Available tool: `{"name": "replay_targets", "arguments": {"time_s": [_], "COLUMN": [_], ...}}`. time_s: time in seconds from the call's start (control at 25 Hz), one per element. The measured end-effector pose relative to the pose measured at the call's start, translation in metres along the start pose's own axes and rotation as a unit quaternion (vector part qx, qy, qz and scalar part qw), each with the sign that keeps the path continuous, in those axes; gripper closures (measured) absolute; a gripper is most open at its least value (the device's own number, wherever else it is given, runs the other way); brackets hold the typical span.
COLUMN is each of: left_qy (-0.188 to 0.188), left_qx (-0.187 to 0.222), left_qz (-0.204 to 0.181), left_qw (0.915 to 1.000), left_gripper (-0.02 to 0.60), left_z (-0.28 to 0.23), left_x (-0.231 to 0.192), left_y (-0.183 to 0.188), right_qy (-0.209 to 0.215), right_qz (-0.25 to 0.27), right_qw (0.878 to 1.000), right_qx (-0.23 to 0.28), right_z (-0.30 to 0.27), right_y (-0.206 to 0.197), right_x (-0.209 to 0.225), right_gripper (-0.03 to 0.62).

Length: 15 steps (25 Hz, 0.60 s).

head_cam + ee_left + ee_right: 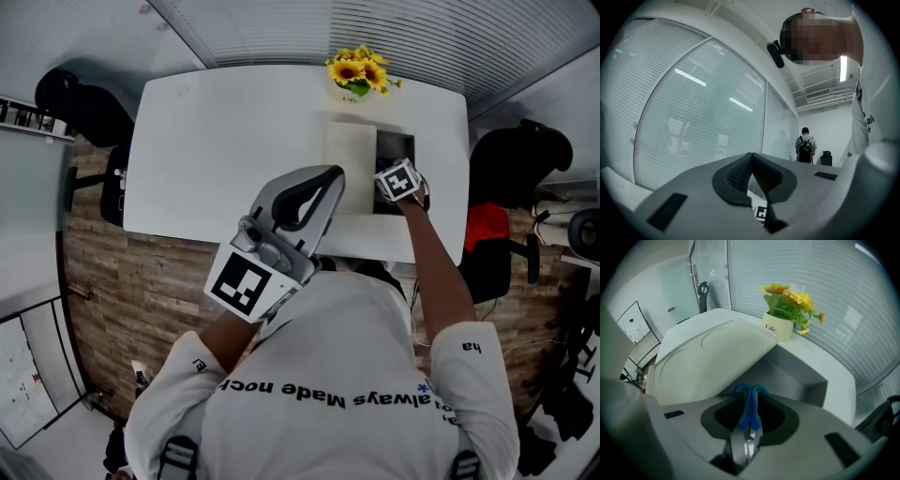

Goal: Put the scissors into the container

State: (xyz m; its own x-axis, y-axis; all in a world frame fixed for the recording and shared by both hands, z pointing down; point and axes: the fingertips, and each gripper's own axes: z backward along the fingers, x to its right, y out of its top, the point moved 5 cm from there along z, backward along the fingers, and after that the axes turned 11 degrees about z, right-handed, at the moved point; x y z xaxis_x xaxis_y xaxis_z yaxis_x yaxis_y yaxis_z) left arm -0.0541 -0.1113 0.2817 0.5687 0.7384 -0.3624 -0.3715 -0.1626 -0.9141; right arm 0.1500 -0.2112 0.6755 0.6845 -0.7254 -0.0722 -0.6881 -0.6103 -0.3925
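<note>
The scissors (749,414), with blue handles and steel blades, are clamped between the jaws of my right gripper (750,395), handles pointing forward. That gripper (398,180) hovers at the near edge of the grey container (395,150), whose pale lid (352,164) stands open on its left. In the right gripper view the container's grey inside (790,376) lies just beyond the handles, and the lid (712,359) leans over it. My left gripper (330,178) is raised well above the table, shut with nothing in it, and in its own view (751,157) it faces a glass wall.
A pot of yellow sunflowers (359,75) stands on the white table (216,141) just behind the container. Black office chairs (516,164) stand at both ends of the table. A person with a backpack (805,148) stands far off by the glass wall.
</note>
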Motion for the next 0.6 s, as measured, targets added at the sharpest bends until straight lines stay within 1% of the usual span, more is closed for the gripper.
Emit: {"name": "replay_targets", "arguments": {"time_s": [0.32, 0.44, 0.6], "left_qy": [-0.009, -0.011, -0.013], "left_qx": [0.001, 0.002, 0.000], "left_qz": [0.002, 0.003, 0.004], "left_qw": [1.0000, 0.9999, 0.9999], "left_gripper": [0.561, 0.561, 0.561], "left_z": [-0.001, -0.001, -0.002], "left_x": [0.002, 0.002, 0.002], "left_y": [-0.002, -0.002, -0.003], "right_qy": [-0.023, -0.041, -0.054], "right_qz": [-0.006, 0.003, 0.006], "right_qw": [0.999, 0.997, 0.994], "right_qx": [0.040, 0.066, 0.091], "right_z": [0.020, 0.025, 0.039], "right_y": [0.006, 0.008, 0.012], "right_x": [0.002, 0.005, 0.004], "right_gripper": [0.508, 0.511, 0.517]}}
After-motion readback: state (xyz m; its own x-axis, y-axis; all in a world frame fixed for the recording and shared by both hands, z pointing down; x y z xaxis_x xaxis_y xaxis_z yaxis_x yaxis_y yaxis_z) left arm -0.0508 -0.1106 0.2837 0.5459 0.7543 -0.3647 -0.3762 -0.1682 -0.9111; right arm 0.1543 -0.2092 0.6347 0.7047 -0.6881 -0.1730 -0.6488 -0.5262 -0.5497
